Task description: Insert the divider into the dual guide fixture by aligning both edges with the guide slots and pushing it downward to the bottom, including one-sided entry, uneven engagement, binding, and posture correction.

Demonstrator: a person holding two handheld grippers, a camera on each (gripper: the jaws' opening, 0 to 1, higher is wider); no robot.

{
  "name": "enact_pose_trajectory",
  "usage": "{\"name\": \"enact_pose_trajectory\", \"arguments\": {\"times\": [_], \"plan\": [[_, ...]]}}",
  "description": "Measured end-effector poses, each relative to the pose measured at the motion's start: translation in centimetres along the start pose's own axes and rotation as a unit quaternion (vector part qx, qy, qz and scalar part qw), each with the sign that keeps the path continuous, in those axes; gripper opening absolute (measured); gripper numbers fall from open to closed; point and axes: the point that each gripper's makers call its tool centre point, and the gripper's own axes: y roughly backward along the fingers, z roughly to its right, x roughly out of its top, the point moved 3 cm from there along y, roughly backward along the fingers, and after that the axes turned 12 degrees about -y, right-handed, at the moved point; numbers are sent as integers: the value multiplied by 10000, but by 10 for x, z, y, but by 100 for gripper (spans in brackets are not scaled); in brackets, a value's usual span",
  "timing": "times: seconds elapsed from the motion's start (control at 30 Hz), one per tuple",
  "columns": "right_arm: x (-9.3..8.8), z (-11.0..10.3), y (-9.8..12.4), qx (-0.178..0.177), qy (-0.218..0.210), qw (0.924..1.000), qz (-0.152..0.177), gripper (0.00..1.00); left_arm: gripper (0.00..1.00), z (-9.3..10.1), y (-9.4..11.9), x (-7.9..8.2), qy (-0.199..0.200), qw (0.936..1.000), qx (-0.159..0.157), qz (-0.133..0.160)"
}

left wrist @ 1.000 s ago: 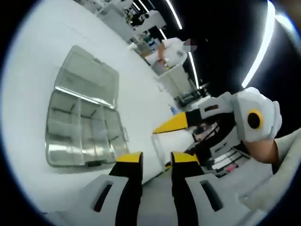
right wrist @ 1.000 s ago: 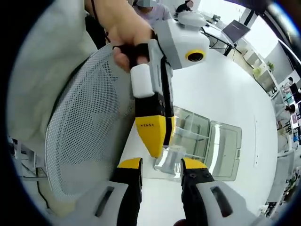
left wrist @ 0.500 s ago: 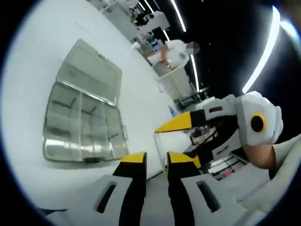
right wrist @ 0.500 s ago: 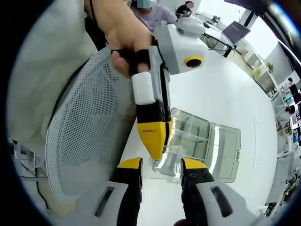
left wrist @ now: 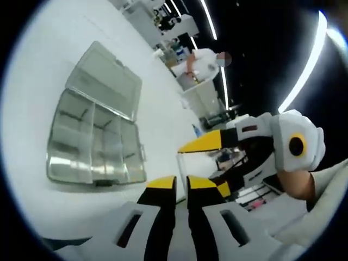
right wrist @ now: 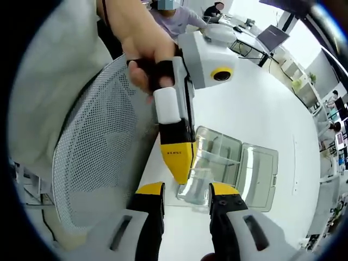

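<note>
**A:** Eyes on the clear plastic divider. It's up in the air, a thin see-through panel between the two tools, just off the near edge of the white worktop.

**B:** Who's got it?

**A:** The left hand-held gripper. Its yellow-tipped black jaws are pinched almost together with the panel's thin edge nipped between them. In the right gripper view that same tool comes down from above, its yellow nose meeting the panel's left corner.

**B:** And the right hand-held gripper?

**A:** Jaws spread wide, the panel sitting in the space beyond the tips. I can't make out contact on the left jaw; the right jaw is very close to the panel's edge, no clear squeeze.

**B:** Where's the fixture?

**A:** The clear plastic compartment box lies flat on the worktop, partitions inside it, and its hinged transparent lid is thrown open alongside. The divider is apart from it, in none of its slots.

**B:** Anything around them?

**A:** A bare hand grips the left tool's white handle. Behind it, a grey mesh chair back and a pale sleeve. Far across the room, a person in a white top stands at another bench under long ceiling light strips.
</note>
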Motion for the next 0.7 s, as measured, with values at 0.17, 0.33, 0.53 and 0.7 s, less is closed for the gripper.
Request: {"name": "enact_pose_trajectory", "arguments": {"times": [0.17, 0.33, 0.53, 0.7], "plan": [[0, 0, 0, -1, -5, 10000, 2, 28, 3, 0, 0, 0, 55, 10000, -16, 12], [0, 0, 0, 0, 1, 10000, -3, 28, 0, 2, 0, 0, 91, 9999, -64, 29], [1, 0, 0, -9, -18, 10000, 23, 28, 0, 1, 0, 1, 151, 9998, -125, 81], [2, 2, 0, -50, 11, 10000, 30, 28, 0, 1, 1, 3, 155, 9997, -136, 137]]}}
